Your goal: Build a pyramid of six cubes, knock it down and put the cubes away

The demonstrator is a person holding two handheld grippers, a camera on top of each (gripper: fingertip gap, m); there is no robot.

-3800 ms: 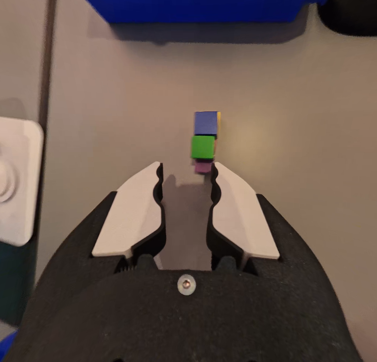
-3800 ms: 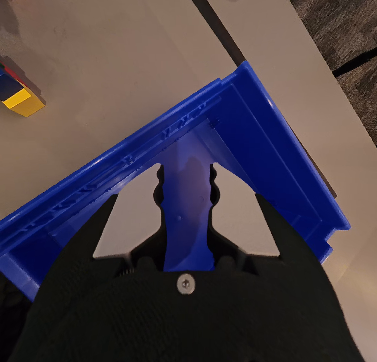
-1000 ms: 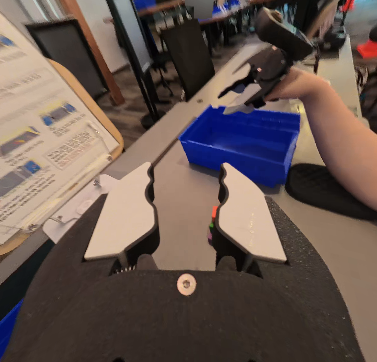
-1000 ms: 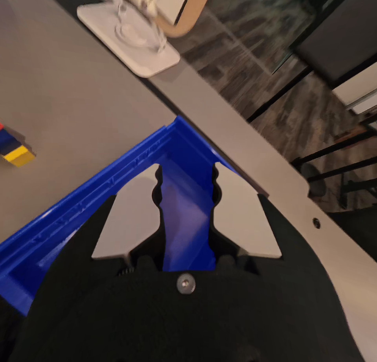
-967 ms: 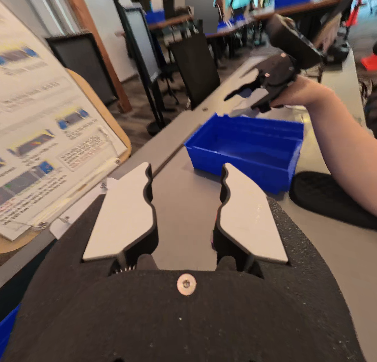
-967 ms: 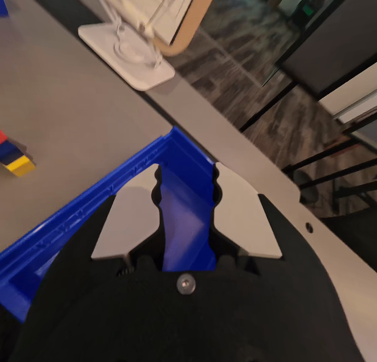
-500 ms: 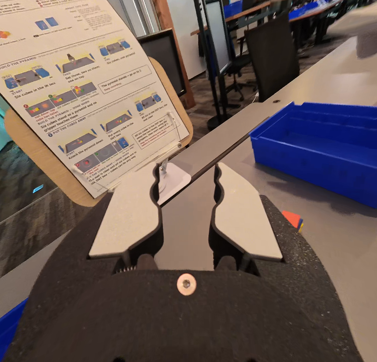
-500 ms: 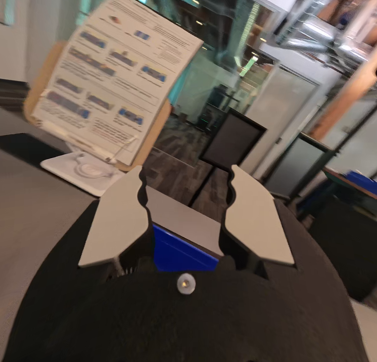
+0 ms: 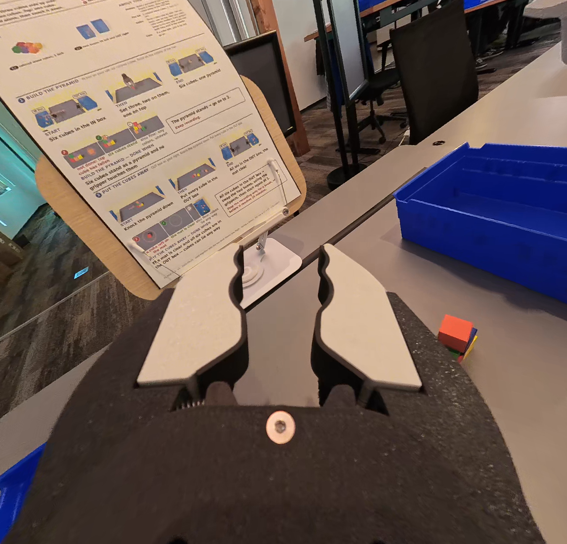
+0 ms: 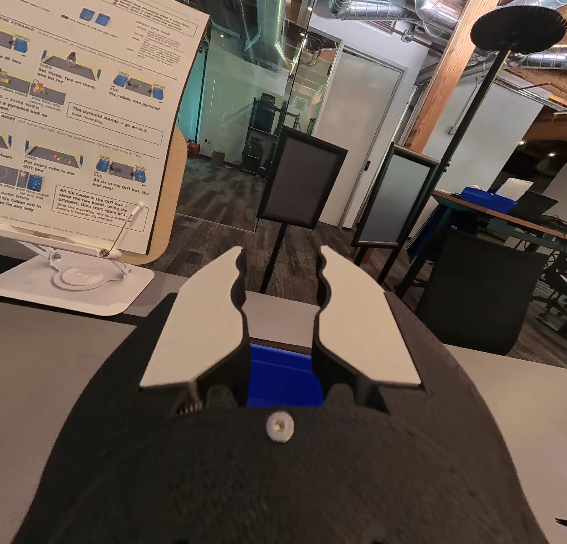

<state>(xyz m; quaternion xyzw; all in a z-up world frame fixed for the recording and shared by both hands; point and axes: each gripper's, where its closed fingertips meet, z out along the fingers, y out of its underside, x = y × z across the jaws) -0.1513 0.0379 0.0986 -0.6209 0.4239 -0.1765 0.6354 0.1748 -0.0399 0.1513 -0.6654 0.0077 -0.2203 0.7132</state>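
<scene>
Left gripper (image 9: 279, 253) and right gripper (image 10: 279, 254) both gape wide, empty. Printed instruction sheet (image 9: 129, 124) on white stand (image 9: 270, 268); text withheld. Cube stack (image 9: 457, 339), orange on top, near blue bin (image 9: 478, 222).

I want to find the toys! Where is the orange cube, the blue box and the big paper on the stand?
orange cube (image 9: 456, 331), left wrist view, on its front orange face.
blue box (image 9: 478, 241), left wrist view, on its near outer wall.
big paper (image 9: 129, 124), left wrist view, on the middle of the sheet.
</scene>
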